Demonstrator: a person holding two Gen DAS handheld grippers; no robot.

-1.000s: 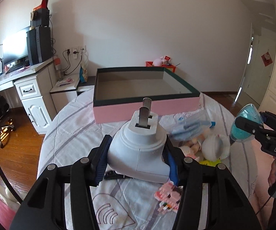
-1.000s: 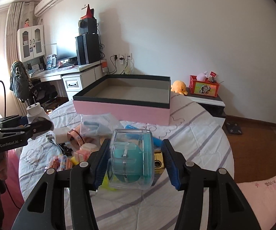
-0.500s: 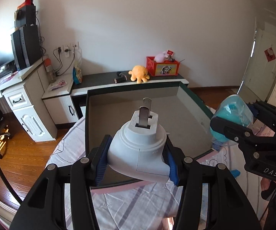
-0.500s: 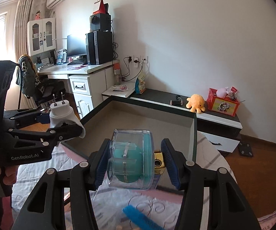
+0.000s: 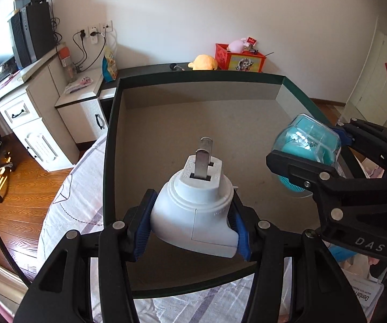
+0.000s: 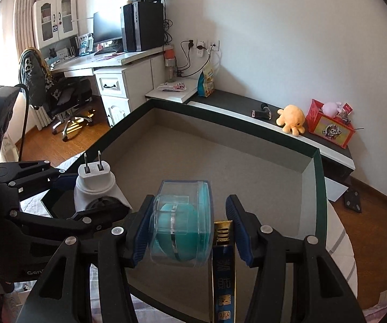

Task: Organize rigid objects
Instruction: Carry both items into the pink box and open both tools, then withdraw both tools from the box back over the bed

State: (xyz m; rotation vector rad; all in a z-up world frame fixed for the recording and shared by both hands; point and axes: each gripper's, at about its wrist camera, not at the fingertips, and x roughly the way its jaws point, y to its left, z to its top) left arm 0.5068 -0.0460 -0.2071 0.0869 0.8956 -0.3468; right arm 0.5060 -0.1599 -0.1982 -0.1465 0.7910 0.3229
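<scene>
Nearest the lens, the left claw (image 5: 193, 223) is clamped on a white plug adapter (image 5: 196, 210), its blue pads pressed to both flanks and the two metal prongs pointing up and away. Beside it, the right claw (image 6: 188, 231) grips two things together between its pads: a clear plastic case with a teal insert (image 6: 181, 228) against the left pad, and a slim blue-and-gold box (image 6: 223, 263) squeezed between that case and the right pad. Both loads hang above the open tray of a large box (image 5: 110, 145) with a dark green rim and a bare grey floor; neither touches it. The box rests on a striped white cloth (image 5: 69, 202). Farther back, a low dark shelf (image 6: 236, 102) along the wall carries an orange plush octopus (image 6: 291, 118) and a red box of toys (image 6: 329, 127). A white desk (image 6: 118, 64) with a monitor and computer tower stands at far left.
</scene>
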